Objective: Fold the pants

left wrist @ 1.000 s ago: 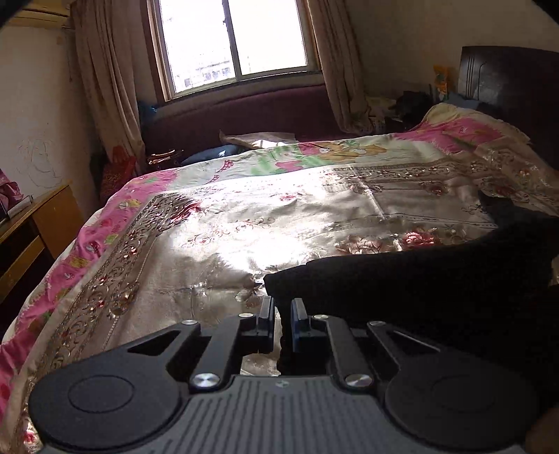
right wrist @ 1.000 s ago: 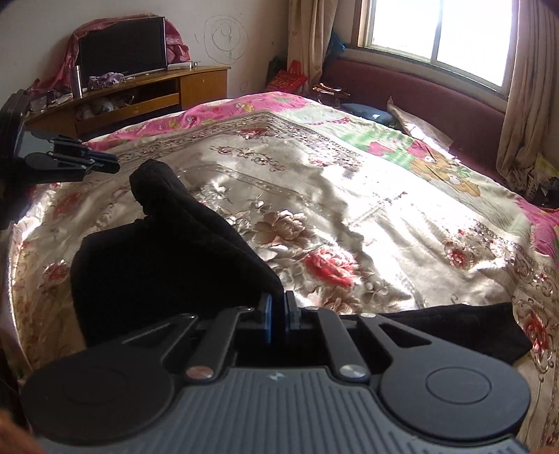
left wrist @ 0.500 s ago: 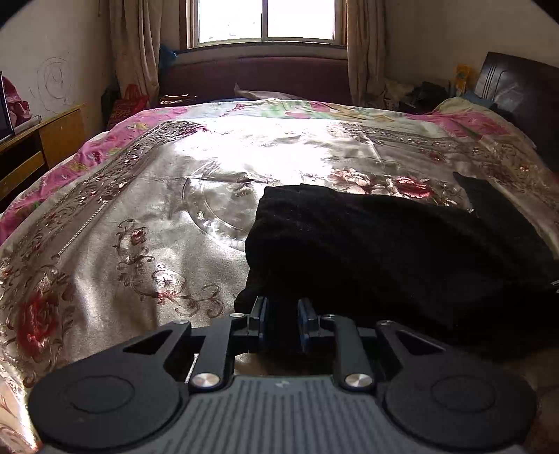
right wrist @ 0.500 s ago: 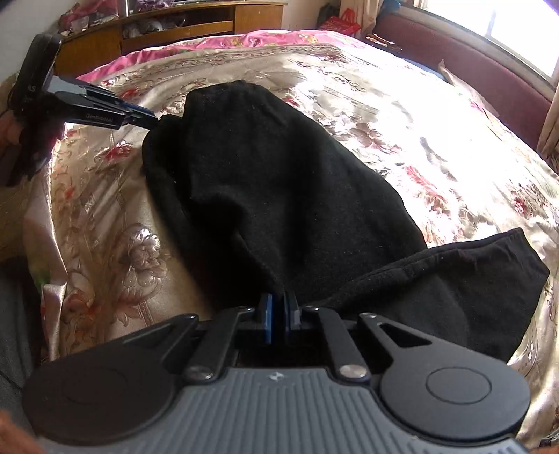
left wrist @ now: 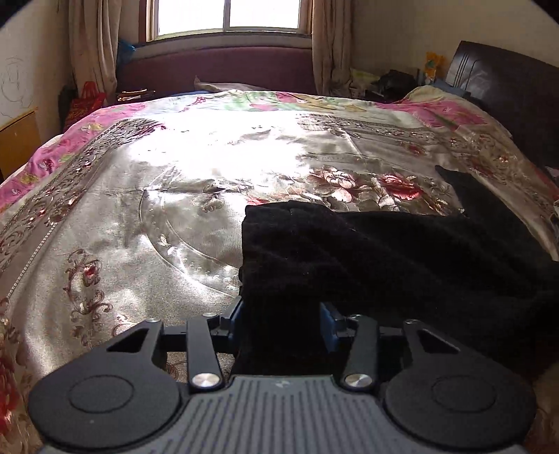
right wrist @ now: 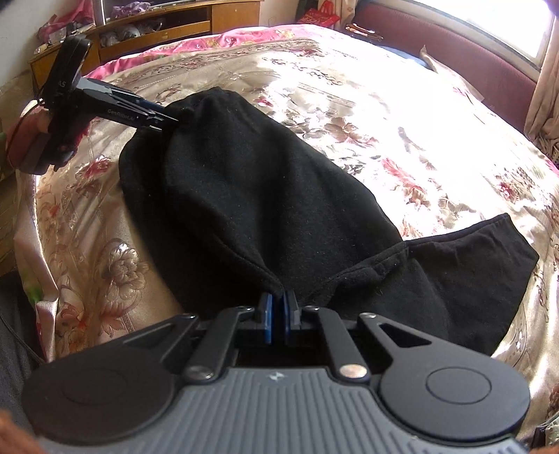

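Black pants [left wrist: 384,251] lie folded over on the floral satin bedspread [left wrist: 174,174], one leg end sticking out to the right [right wrist: 471,265]. My left gripper [left wrist: 283,310] sits low at the fold's near corner. Its jaws are opening, and slack black cloth still lies between them. In the right wrist view the same left gripper [right wrist: 167,118] reaches in from the left to the pants' [right wrist: 244,181] far corner, with a hand behind it. My right gripper [right wrist: 279,297] is shut on a pinched edge of the pants at the near side.
The bedspread [right wrist: 419,122] stretches wide beyond the pants. A dark headboard [left wrist: 506,97] stands at the right, and a maroon bench [left wrist: 216,66] under the window lies beyond the bed's far side. A wooden cabinet [right wrist: 157,28] stands past the bed's left edge.
Both grippers came down, laying the lifted pants flat on the bed. The left jaws went from shut on the cloth to spread apart. The right jaws stayed shut.
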Demonstrator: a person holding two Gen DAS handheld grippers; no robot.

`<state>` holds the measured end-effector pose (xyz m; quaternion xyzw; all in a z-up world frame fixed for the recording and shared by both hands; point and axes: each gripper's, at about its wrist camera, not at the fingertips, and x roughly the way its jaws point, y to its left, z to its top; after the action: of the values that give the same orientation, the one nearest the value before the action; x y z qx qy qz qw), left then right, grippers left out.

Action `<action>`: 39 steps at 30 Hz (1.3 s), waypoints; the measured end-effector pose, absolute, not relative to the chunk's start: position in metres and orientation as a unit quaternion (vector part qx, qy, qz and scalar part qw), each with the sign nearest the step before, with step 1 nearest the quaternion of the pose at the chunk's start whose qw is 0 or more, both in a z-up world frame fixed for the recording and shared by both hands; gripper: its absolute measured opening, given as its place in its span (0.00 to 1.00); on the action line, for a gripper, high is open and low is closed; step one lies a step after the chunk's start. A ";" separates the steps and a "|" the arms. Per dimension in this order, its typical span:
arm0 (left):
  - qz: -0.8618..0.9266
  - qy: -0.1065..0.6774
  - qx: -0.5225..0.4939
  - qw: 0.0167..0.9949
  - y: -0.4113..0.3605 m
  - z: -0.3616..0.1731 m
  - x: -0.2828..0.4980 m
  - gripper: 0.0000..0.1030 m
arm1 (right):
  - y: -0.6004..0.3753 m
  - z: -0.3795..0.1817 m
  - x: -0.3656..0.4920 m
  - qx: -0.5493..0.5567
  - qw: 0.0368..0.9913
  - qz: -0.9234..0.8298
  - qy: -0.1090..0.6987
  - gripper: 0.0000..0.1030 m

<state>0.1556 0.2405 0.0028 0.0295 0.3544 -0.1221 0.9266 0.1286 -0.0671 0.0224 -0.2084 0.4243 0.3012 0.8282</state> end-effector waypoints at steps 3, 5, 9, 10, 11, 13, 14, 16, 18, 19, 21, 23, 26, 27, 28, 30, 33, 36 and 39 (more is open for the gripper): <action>-0.127 0.354 0.041 0.926 0.241 0.011 0.148 0.52 | -0.070 0.031 0.129 -0.198 0.831 0.301 0.423 0.06; -0.135 0.346 0.039 0.928 0.244 0.021 0.139 0.49 | -0.071 0.041 0.126 -0.192 0.836 0.300 0.418 0.06; -0.136 0.327 0.038 0.934 0.251 0.044 0.111 0.45 | -0.070 0.063 0.104 -0.188 0.839 0.307 0.407 0.06; -0.134 0.326 0.039 0.935 0.253 0.045 0.105 0.45 | -0.069 0.064 0.099 -0.188 0.837 0.310 0.409 0.06; -0.127 0.327 0.051 0.935 0.253 0.043 0.099 0.45 | -0.069 0.063 0.094 -0.191 0.835 0.312 0.410 0.06; -0.104 0.335 0.078 0.933 0.250 0.031 0.096 0.42 | -0.066 0.045 0.087 -0.204 0.832 0.306 0.416 0.07; -0.098 0.349 0.071 0.929 0.251 0.021 0.098 0.42 | -0.064 0.032 0.089 -0.202 0.827 0.300 0.430 0.08; -0.087 0.377 0.056 0.920 0.249 -0.005 0.102 0.42 | -0.060 -0.003 0.096 -0.202 0.813 0.286 0.464 0.09; -0.080 0.377 0.066 0.921 0.246 -0.010 0.097 0.42 | -0.060 -0.014 0.097 -0.193 0.812 0.275 0.478 0.09; -0.078 0.375 0.065 0.921 0.246 -0.007 0.094 0.42 | -0.061 -0.010 0.095 -0.186 0.817 0.276 0.471 0.11; -0.072 0.367 0.070 0.925 0.249 0.004 0.087 0.42 | -0.065 0.005 0.091 -0.181 0.825 0.284 0.453 0.13; -0.069 0.363 0.067 0.927 0.250 0.014 0.084 0.42 | -0.075 0.018 0.092 -0.167 0.831 0.282 0.449 0.14; -0.077 0.341 0.070 0.934 0.239 0.030 0.078 0.42 | -0.089 0.035 0.099 -0.138 0.846 0.264 0.442 0.15; -0.085 0.334 0.069 0.936 0.232 0.034 0.076 0.42 | -0.096 0.039 0.103 -0.126 0.850 0.259 0.442 0.15; -0.097 0.326 0.066 0.938 0.223 0.039 0.075 0.42 | -0.102 0.042 0.109 -0.117 0.854 0.252 0.439 0.18; -0.128 0.320 0.069 0.936 0.199 0.044 0.074 0.42 | -0.111 0.046 0.126 -0.117 0.865 0.227 0.433 0.25; -0.182 0.321 0.069 0.927 0.154 0.042 0.077 0.42 | -0.124 0.045 0.165 -0.115 0.877 0.189 0.427 0.27; -0.249 0.337 0.066 0.906 0.098 0.030 0.082 0.42 | -0.144 0.036 0.229 -0.065 0.884 0.134 0.442 0.27; -0.281 0.340 0.094 0.893 0.049 0.016 0.087 0.44 | -0.153 0.030 0.284 -0.036 0.894 0.098 0.436 0.30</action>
<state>0.0869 0.0489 0.0163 0.0938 0.3399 -0.2806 0.8927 0.2842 -0.1529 0.0297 -0.0357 0.4359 0.0975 0.8940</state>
